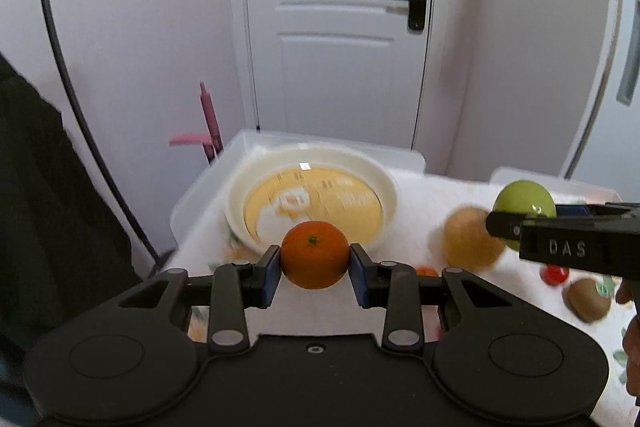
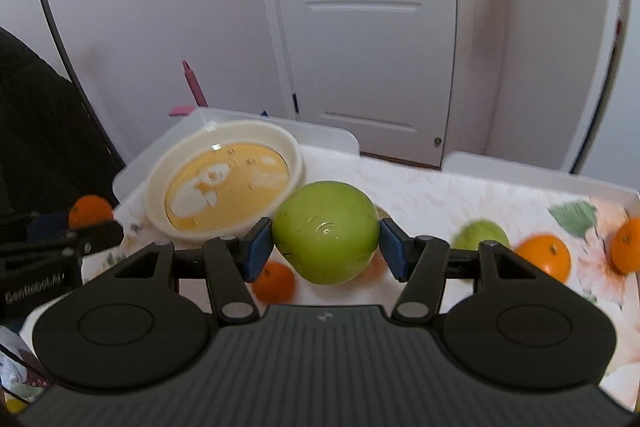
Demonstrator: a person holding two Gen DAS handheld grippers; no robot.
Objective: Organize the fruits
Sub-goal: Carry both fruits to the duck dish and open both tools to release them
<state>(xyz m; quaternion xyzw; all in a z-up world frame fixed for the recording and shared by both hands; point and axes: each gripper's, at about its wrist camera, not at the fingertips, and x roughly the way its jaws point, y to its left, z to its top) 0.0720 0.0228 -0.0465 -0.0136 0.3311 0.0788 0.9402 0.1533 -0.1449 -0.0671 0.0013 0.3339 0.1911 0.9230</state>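
My left gripper (image 1: 314, 263) is shut on an orange (image 1: 314, 254) and holds it above the table, just in front of a cream bowl (image 1: 376, 179) with a yellow inside. My right gripper (image 2: 326, 247) is shut on a green apple (image 2: 325, 231), lifted near the same bowl (image 2: 294, 151). In the left wrist view the right gripper (image 1: 504, 223) enters from the right with the green apple (image 1: 520, 197). In the right wrist view the left gripper's orange (image 2: 90, 211) shows at the far left.
The white table (image 2: 420, 183) has a flowered cloth and raised edges. On it lie a tan round fruit (image 1: 470, 241), a kiwi (image 1: 588, 299), a red fruit (image 1: 554, 274), another green apple (image 2: 482, 233) and several oranges (image 2: 546, 255). A door and a dark rack stand behind.
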